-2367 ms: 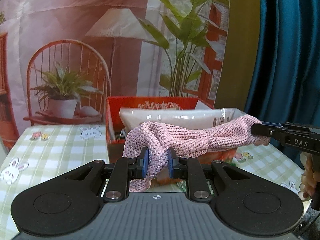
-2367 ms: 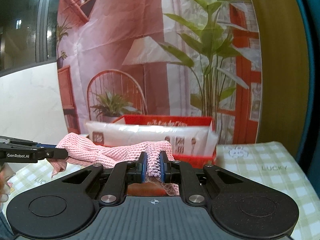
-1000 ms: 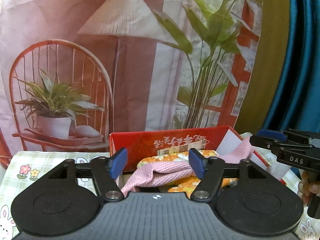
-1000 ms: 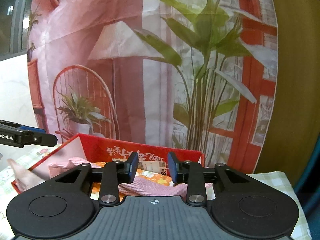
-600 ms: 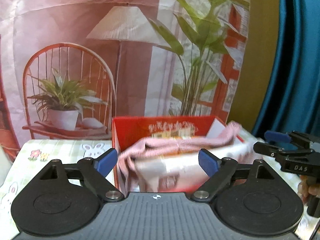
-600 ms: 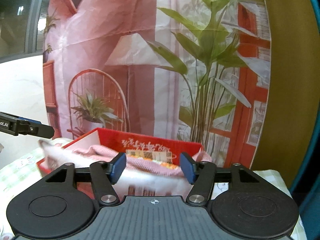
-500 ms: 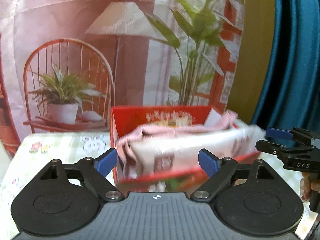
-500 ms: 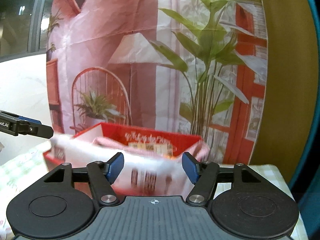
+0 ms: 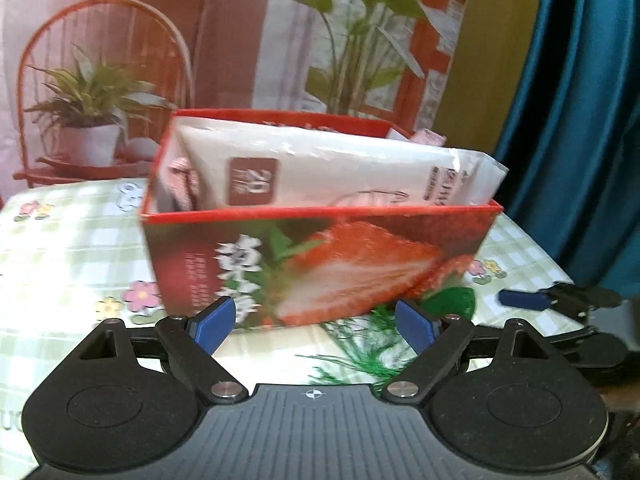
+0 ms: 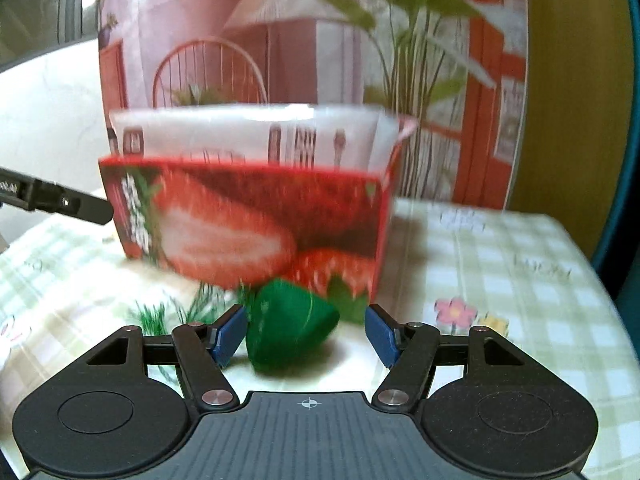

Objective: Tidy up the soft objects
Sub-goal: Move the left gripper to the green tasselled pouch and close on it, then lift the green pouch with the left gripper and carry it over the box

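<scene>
A red strawberry-print box (image 9: 320, 264) stands on the table and also shows in the right wrist view (image 10: 248, 224). A white plastic packet (image 9: 336, 176) leans inside it, and a bit of the pink knitted cloth (image 9: 182, 184) shows at its left inner side. My left gripper (image 9: 314, 324) is open and empty, low in front of the box. My right gripper (image 10: 306, 334) is open, with a green soft object (image 10: 288, 332) lying on the table between its fingers. The green object also shows in the left wrist view (image 9: 452, 300), by the box's right corner.
A green checked tablecloth (image 9: 68, 248) with flowers and rabbits covers the table. A printed backdrop (image 9: 240, 40) hangs behind the box, and a blue curtain (image 9: 580, 120) hangs at the right. The right gripper (image 9: 560, 300) shows at the left wrist view's right edge.
Both grippers let go of the pink cloth, which now lies in the box. Both have since dropped low and pulled back to the box's front. The green object is now between my right fingers.
</scene>
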A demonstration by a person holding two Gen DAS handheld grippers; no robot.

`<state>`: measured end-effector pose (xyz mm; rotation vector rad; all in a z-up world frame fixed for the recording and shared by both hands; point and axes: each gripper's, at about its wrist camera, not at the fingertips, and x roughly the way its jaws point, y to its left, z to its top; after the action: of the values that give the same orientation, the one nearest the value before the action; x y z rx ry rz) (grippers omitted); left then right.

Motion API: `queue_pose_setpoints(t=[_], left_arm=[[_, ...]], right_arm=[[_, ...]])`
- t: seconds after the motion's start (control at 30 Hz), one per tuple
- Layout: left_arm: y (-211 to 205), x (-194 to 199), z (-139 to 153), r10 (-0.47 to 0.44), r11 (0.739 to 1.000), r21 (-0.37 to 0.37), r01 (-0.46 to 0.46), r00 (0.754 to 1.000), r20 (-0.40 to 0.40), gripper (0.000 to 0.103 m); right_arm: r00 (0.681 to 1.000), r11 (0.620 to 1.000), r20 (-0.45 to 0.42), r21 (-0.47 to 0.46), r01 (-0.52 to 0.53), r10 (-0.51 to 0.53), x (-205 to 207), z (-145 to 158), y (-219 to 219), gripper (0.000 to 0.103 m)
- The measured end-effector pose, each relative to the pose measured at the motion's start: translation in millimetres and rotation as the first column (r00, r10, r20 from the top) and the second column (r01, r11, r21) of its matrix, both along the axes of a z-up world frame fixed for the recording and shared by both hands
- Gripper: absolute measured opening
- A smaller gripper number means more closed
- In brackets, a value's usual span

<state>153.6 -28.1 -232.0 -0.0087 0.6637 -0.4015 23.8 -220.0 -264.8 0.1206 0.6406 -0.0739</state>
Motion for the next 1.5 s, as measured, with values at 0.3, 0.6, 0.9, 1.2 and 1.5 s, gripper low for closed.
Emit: queue_pose_setpoints(t=[0.3,0.6,0.9,1.2,1.5], left_arm=[[-29,14,-14,-0.063,0.997,-0.038,0.061,0.997,-0.052,0.083],[-39,28,-30,-0.105,0.991,-0.099,0.094,0.989,-0.108,0.072],[-36,43,-54,-0.124,0.979,-0.184,0.092,0.977,-0.173,0.07],[-30,52,-63,-0.158,0.96,-0.258,0.108,0.97,-0.182,0.049],[-17,39,-23,-0.172,0.942,-0.306,0.134,0.98,-0.098,0.049]], right_arm=[[0.998,0.997,-0.047,0.069,-0.029,0.033,22,-19,1,0.056],[0.995,0.991,-0.05,0.108,-0.08,0.086,39,-26,11,0.048],[0.982,0.979,-0.05,0.097,-0.178,0.183,57,-31,41,0.039],[0.981,0.981,-0.044,0.061,-0.184,0.187,63,-30,55,0.037],[0.984,0.983,0.047,0.058,-0.173,0.171,57,7,55,0.036]])
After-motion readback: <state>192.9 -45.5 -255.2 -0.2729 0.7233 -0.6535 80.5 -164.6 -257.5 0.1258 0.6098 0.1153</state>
